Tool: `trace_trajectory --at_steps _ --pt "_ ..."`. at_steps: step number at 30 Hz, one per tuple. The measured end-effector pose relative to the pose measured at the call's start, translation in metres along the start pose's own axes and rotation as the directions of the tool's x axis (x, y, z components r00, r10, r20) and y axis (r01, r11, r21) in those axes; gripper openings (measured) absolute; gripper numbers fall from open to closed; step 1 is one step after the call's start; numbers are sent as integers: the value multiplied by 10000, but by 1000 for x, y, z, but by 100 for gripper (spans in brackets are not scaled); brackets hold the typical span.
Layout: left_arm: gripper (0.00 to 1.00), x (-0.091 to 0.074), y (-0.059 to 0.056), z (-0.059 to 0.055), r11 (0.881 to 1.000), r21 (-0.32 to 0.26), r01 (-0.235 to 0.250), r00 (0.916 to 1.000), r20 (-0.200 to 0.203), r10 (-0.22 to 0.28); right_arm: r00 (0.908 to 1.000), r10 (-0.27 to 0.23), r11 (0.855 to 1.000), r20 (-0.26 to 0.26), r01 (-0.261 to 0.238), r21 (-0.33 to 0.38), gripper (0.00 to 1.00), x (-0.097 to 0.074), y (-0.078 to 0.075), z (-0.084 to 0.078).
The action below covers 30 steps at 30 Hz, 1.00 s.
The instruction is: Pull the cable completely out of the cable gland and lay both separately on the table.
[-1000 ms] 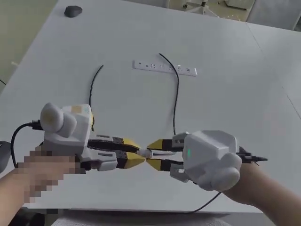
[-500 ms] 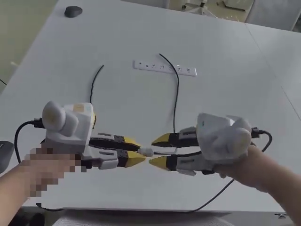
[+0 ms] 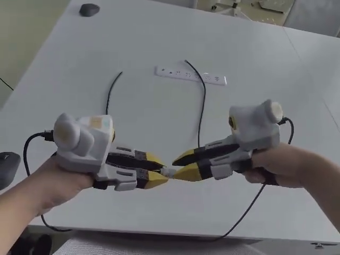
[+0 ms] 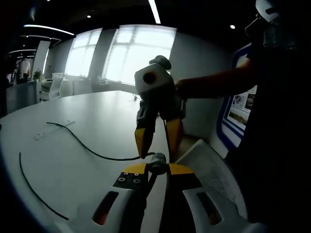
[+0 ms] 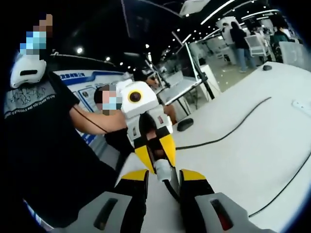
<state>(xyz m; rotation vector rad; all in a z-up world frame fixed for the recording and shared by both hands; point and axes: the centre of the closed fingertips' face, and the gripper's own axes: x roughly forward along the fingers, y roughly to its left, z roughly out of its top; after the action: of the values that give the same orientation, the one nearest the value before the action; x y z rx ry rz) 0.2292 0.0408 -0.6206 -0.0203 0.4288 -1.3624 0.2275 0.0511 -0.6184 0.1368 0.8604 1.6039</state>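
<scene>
Cable gland (image 5: 163,170) sits clamped in left gripper (image 3: 164,172); right gripper (image 4: 156,154), parted, straddles its cable (image 3: 203,109).

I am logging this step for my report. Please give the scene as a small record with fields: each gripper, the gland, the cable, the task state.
left gripper: tongs shut on the cable gland, held above the table
right gripper: tongs around the cable right at the cable gland; grip not certain
cable: black, one end in the cable gland, far end by the power strip
task state: cable not yet pulled out; nothing laid down separately
also on table: second black cable, mouse
</scene>
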Motion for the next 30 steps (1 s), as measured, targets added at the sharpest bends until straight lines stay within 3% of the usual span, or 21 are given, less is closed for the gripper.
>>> trace_trajectory --at_steps 4,6,13,21,24,26,28,30 --pt "15 1 2 0 10000 -75 -44 10000 -26 43 9994 148 9999 -312 -150 -48 15 3 0 -8" --pt "15 2 2 0 9999 -103 -46 10000 -36 46 9997 131 9999 -208 -131 -34 9 2 -2 -7" --pt "15 6 5 -3 9999 -131 -54 9999 -127 53 9996 157 9999 -242 -159 -59 9 1 -4 -11" --pt "15 7 10 -2 9981 -608 -44 9999 -104 38 9981 -479 9906 -381 426 -1301 8 -3 -11 -9" --pt "15 6 11 0 9972 -751 -65 10000 -31 62 9942 -1024 9704 -332 925 -2229 7 -5 -12 -6" --pt "15 5 12 2 9963 -859 -89 9999 39 92 9876 -1536 9426 -328 1364 -3049 7 -5 -11 -3" --pt "15 3 11 4 9956 -935 -31 9999 97 40 9762 -2099 9057 -546 1731 -3869 7 -6 -10 -3" --pt "15 2 10 6 9944 -1058 40 9998 198 -19 9591 -2748 8518 -681 2099 -4800 7 -5 -8 -2"
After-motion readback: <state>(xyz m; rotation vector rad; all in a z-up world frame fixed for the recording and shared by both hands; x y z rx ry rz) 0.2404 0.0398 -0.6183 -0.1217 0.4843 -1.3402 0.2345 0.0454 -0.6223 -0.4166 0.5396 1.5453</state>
